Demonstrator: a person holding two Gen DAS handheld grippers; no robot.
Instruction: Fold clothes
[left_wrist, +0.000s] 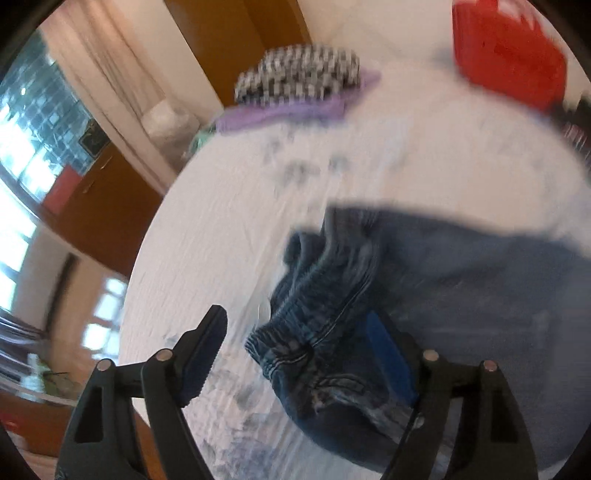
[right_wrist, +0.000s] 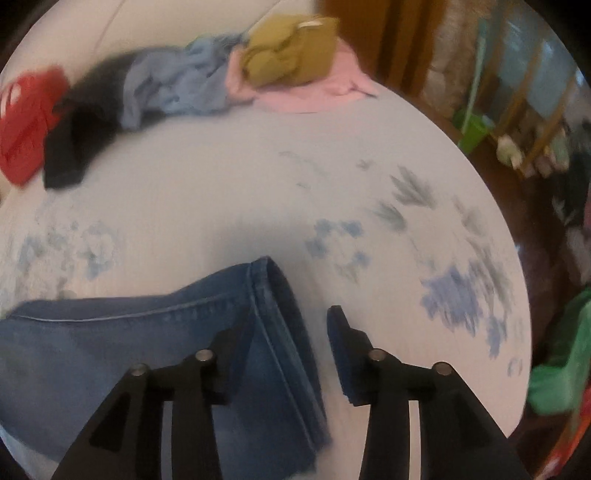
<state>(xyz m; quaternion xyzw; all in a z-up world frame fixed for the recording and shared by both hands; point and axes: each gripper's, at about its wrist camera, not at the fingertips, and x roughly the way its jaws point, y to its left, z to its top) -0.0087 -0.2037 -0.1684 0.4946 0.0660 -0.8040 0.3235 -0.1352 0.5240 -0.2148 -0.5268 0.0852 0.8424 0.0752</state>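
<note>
A pair of blue jeans lay on a bed covered with a white sheet printed with faint blue-grey flowers. In the left wrist view the elastic waistband end of the jeans was bunched up between the two fingers of the left gripper, whose jaws stood wide apart; the left finger hung clear of the cloth, while the blue pad of the right finger was partly hidden behind the denim, so whether it touched could not be told. In the right wrist view a hemmed leg end of the jeans lay flat on the sheet, running in from the left. The right gripper was about half open over that hem: its left finger sat over the denim, its right finger over bare sheet just beside the hem, and the pads did not press the cloth together. At the far side of the bed lay other clothes: a black-and-white checked piece on a purple one, and a red garment bearing white marks too blurred to read. From the right side the same red garment sat next to a dark one, then a light blue one, then an olive-yellow piece on top of a pink one. No brand or label could be read anywhere, as both views were smeared with motion blur.
</note>
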